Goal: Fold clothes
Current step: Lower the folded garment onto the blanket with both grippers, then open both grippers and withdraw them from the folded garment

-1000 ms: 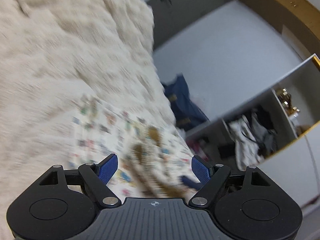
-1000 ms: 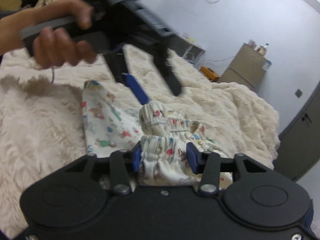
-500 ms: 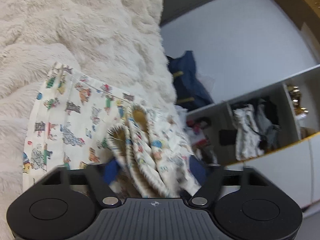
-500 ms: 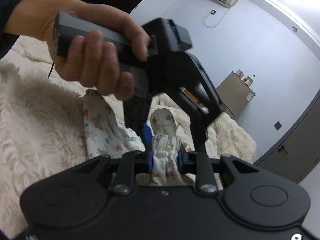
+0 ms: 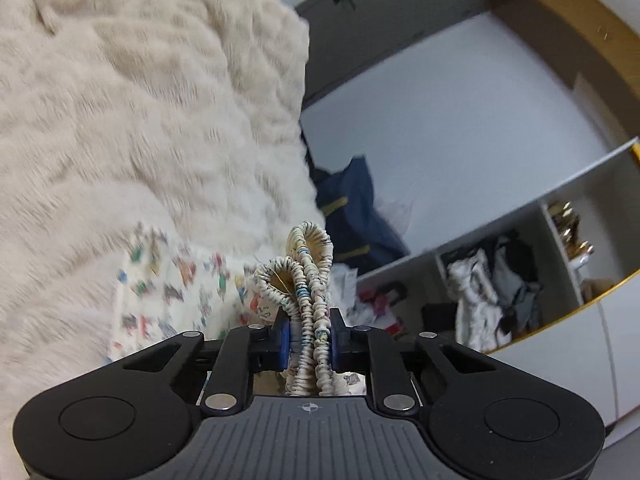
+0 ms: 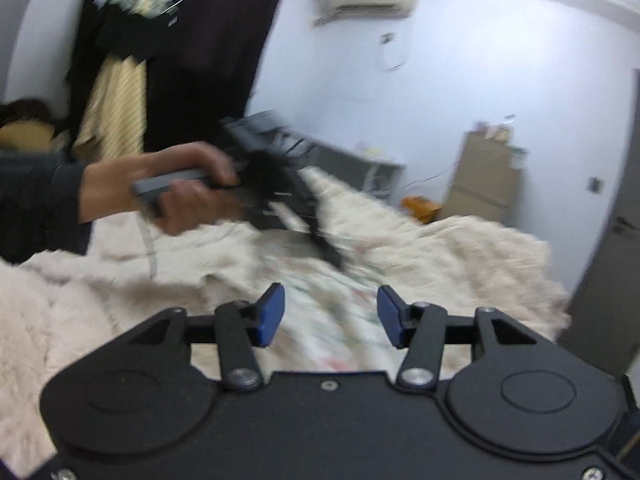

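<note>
Our left gripper (image 5: pixel 307 334) is now clamped on the gathered elastic waistband (image 5: pixel 304 276) of the small cream cotton garment with the coloured cartoon print (image 5: pixel 176 292), where 1 second ago its jaws stood wide with nothing between them. Our right gripper (image 6: pixel 330 314) has done the reverse: it pinched that same waistband 0.5 seconds ago, and now its 2 blue pads (image 6: pixel 271 314) stand wide apart and bare. So the hold has passed from right to left.

The garment lies on the shaggy cream fur blanket (image 5: pixel 140 120) that covers the bed, towards the near edge, its waistband lifted in the left gripper and the rest trailing flat. In the right wrist view the cloth is blurred below the open jaws.

We judge that the freed right gripper can now take another edge, so the cloth may be spread or doubled over.
</note>
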`<act>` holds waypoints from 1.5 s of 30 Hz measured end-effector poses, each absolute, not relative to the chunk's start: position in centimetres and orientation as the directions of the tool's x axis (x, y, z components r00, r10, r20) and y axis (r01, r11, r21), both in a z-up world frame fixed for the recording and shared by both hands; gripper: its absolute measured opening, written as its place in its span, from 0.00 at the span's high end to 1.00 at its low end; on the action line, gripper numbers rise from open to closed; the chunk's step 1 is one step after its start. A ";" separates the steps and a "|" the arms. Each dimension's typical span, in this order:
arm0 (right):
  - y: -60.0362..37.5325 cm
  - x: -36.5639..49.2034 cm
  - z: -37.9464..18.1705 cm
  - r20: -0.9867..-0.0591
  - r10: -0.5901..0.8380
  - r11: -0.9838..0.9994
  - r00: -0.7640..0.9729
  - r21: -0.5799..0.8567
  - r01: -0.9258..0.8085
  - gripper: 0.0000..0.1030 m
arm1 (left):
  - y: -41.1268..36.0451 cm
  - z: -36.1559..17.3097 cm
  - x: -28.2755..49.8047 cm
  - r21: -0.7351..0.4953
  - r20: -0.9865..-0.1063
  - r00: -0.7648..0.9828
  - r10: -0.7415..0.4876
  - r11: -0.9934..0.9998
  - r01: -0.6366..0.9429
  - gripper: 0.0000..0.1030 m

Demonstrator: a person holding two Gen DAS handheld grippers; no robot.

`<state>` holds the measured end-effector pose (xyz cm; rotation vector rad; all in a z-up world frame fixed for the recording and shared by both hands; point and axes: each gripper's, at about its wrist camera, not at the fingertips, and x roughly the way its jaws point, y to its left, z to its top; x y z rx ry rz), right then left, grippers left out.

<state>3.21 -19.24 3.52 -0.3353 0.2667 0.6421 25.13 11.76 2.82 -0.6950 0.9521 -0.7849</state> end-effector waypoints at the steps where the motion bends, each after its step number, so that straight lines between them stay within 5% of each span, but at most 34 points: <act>1: -20.3 3.4 3.8 -0.336 0.530 0.766 0.779 -0.206 -0.610 0.49 | 12.2 2.8 25.2 -0.792 -0.444 0.366 -0.818 0.549 0.266 0.85; 5: -24.5 4.4 4.7 -0.307 0.496 0.820 0.812 -0.140 -0.554 0.47 | 13.6 -1.4 25.7 -0.710 -0.593 0.352 -0.724 0.676 0.195 0.74; 7: -26.7 4.9 5.2 -0.294 0.478 0.844 0.828 -0.106 -0.525 0.41 | 13.7 -2.8 25.5 -0.654 -0.652 0.345 -0.675 0.731 0.194 0.53; 9: -29.1 6.5 4.7 -0.325 0.467 0.863 0.822 -0.035 -0.504 0.39 | 14.1 -2.1 24.9 -0.624 -0.658 0.384 -0.648 0.754 0.203 0.52; 14: -35.7 10.4 1.8 -0.395 0.501 0.863 0.770 0.298 -0.408 0.31 | 14.6 2.7 21.8 -0.531 -0.615 0.472 -0.632 0.774 0.346 0.28; 16: -37.6 11.2 -0.2 -0.415 0.506 0.853 0.756 0.373 -0.366 0.31 | 13.5 4.6 19.3 -0.364 -0.638 0.510 -0.577 0.809 0.461 0.25; 19: -39.6 11.7 -3.0 -0.456 0.487 0.858 0.746 0.408 -0.311 0.31 | 10.6 5.7 12.2 0.171 -0.629 0.665 -0.403 0.763 0.624 0.18; 21: -40.0 11.9 -4.1 -0.471 0.476 0.864 0.743 0.408 -0.295 0.31 | 9.6 4.3 8.6 0.403 -0.575 0.726 -0.378 0.641 0.653 0.17; 25: -39.5 11.9 -4.3 -0.475 0.479 0.864 0.738 0.403 -0.302 0.31 | 7.4 0.9 4.2 0.558 -0.560 0.687 -0.463 0.402 0.726 0.17; 30: -38.1 11.1 -3.7 -0.476 0.484 0.867 0.734 0.375 -0.329 0.31 | 2.8 -2.5 4.4 0.753 -0.473 0.816 -0.331 0.328 0.570 0.16; 39: -37.9 11.5 -5.0 -0.575 0.431 0.902 0.695 0.293 -0.317 0.31 | -2.1 -5.2 4.4 0.912 -0.346 0.898 -0.274 0.126 0.390 0.16; 45: -42.6 12.5 -8.4 -0.557 0.547 0.810 0.625 0.542 -0.226 0.31 | -2.1 -4.3 3.1 0.917 -0.344 0.893 -0.290 0.101 0.386 0.21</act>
